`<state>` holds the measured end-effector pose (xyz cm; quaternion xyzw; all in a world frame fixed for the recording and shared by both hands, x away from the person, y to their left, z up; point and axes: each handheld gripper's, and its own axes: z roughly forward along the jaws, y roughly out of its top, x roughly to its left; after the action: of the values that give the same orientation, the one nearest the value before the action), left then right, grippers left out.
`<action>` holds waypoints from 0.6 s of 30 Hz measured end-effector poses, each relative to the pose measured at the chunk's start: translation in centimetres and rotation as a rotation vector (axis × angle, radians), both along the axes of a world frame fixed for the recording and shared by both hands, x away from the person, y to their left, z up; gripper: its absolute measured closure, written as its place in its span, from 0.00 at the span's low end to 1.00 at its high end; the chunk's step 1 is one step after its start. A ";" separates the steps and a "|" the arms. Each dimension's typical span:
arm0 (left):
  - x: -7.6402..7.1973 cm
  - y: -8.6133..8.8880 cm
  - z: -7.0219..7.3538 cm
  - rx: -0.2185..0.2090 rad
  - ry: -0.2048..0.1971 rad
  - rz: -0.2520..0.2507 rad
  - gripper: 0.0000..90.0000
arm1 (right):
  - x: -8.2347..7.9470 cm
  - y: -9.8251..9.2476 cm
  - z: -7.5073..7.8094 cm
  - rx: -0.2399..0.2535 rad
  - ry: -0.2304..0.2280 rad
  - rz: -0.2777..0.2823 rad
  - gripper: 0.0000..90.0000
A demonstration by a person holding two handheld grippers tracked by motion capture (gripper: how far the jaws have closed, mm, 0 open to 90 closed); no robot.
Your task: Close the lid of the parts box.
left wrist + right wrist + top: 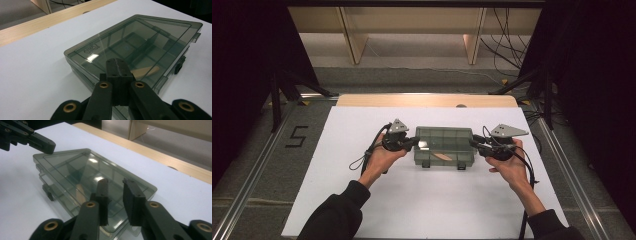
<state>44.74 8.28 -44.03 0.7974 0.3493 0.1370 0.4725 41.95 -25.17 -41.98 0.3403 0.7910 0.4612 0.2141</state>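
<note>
At mid-surface: one flat rectangular box (443,145) of smoky translucent plastic lies on the white sheet, long side across the person's view.
Box lid: closed, smooth and glossy, with glare patches and faint raised lettering near one corner, too small to read.
Box interior: thin dividers split it into several compartments; the exact count cannot be told through the tinted lid.
Box latches: two small dark clasps (426,163) on the front edge nearest the person.
Contents: one pale, flat, elongated piece (146,71), wood-coloured with a rounded end, lying in a front compartment.
Left gripper: the left gripper (117,67) sits at the box's left short end; in the left gripper view its two black jaws are pressed together with no gap, tips over the lid's edge. Whether they touch the lid cannot be told.
Right gripper: the right gripper (117,187) is at the box's right short end, jaws narrowly parted with nothing between them, tips over the lid's near corner.
Gripper build: matte black plastic linkages with brass-coloured pivot rings; one grey three-cornered plate on top of each, and a black cable trailing from each.
Hands: two, one per gripper, in dark sleeves.
Surface: white, matte sheet (362,200) over a pale wooden top (427,100) whose far strip is bare.
Surroundings: grey carpet, a black "5" (296,136) marked on the floor at left, metal rails on both sides, pale wooden furniture legs and loose cables beyond.
</note>
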 end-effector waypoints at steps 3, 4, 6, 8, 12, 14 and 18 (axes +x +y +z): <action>-0.2 0.0 -0.3 0.029 0.003 -0.018 1.00 | 0.0 0.0 -0.3 -0.017 -0.003 0.006 0.89; -0.3 0.0 -0.4 0.028 0.001 -0.015 1.00 | 0.0 0.1 -0.5 -0.014 0.004 0.012 0.90; -0.4 -0.2 -0.5 0.013 0.005 -0.007 1.00 | 0.0 0.0 -0.7 -0.024 0.012 0.006 0.92; -0.4 -0.1 -0.6 0.032 0.006 -0.025 1.00 | 0.0 0.0 -0.9 -0.026 0.026 0.008 0.93; -0.6 -0.1 -0.8 0.041 0.008 -0.031 1.00 | 0.1 0.0 -1.5 -0.047 0.021 0.017 0.95; -0.6 -0.2 -1.0 0.042 0.008 -0.034 1.00 | 0.0 0.0 -1.7 -0.047 0.025 0.020 0.95; -0.7 -0.2 -1.3 0.053 0.012 -0.036 1.00 | 0.1 0.0 -1.9 -0.062 0.022 0.026 0.96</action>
<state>44.00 8.09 -45.35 0.8166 0.3340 0.1327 0.4516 42.05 -25.15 -43.91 0.3282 0.8117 0.4353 0.2098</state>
